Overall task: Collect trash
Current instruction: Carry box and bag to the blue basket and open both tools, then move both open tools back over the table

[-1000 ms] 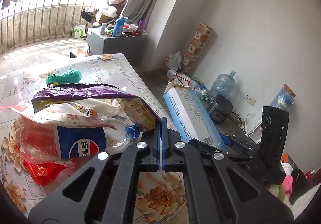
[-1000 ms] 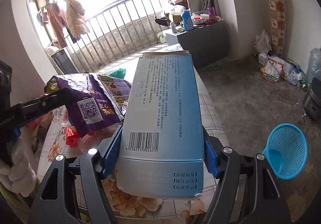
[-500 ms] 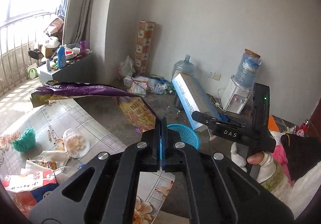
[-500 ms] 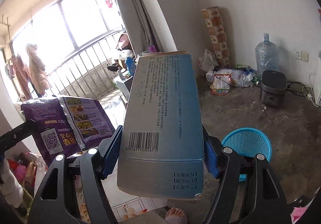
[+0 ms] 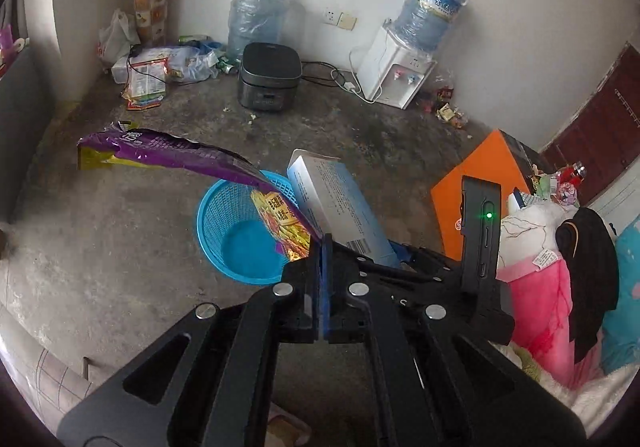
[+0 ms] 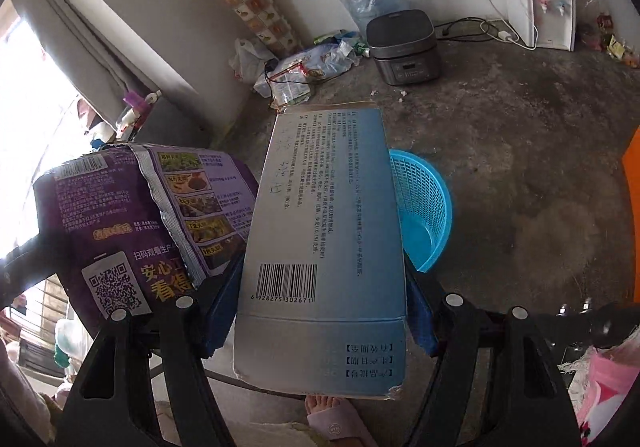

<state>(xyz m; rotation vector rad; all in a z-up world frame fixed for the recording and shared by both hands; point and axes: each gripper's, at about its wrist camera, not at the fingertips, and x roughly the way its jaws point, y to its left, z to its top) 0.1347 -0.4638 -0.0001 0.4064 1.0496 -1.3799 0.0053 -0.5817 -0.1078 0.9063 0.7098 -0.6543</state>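
My left gripper (image 5: 323, 247) is shut on a purple snack bag (image 5: 168, 153) and holds it in the air over a blue mesh trash basket (image 5: 236, 231) that stands on the concrete floor. My right gripper (image 6: 320, 307) is shut on a long blue carton (image 6: 324, 231), which juts forward over the basket (image 6: 424, 207). The carton shows in the left wrist view (image 5: 340, 207), beside the bag and above the basket's right rim. The bag shows at the left in the right wrist view (image 6: 132, 223).
A grey rice cooker (image 5: 269, 81), a water dispenser (image 5: 396, 75) and a water jug (image 5: 256, 19) stand by the far wall, with loose litter (image 5: 160, 63) on the floor. An orange panel (image 5: 476, 187) and pink cloth (image 5: 536, 307) are at the right.
Both grippers have swung away from the table to the floor area. The bag and the carton have come over the blue basket, which now lies much closer below them.
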